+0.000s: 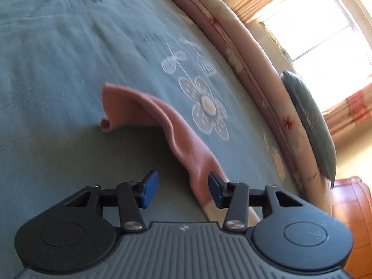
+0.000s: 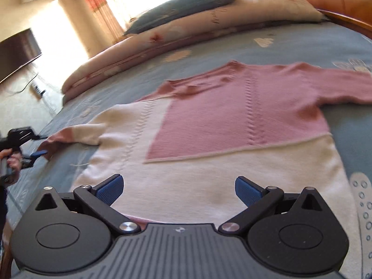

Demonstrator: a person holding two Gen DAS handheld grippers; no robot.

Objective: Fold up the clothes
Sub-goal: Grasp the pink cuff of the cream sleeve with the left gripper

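Left gripper (image 1: 183, 189): jaws partly open, pads clear of cloth; the pink sleeve (image 1: 162, 118) runs past the right pad, lower centre of its view, contact unclear.
Right gripper (image 2: 179, 191): jaws wide, nothing held, hovering over the sweater's white hem, bottom centre.
Sweater (image 2: 232, 125): pink and white, flat on the blue bedspread (image 2: 302, 44), centre frame.
Axis: body runs hem at bottom to collar at top; sleeves spread left and right.
Left sleeve: cuff lies just beside the other gripper's pad at left edge.
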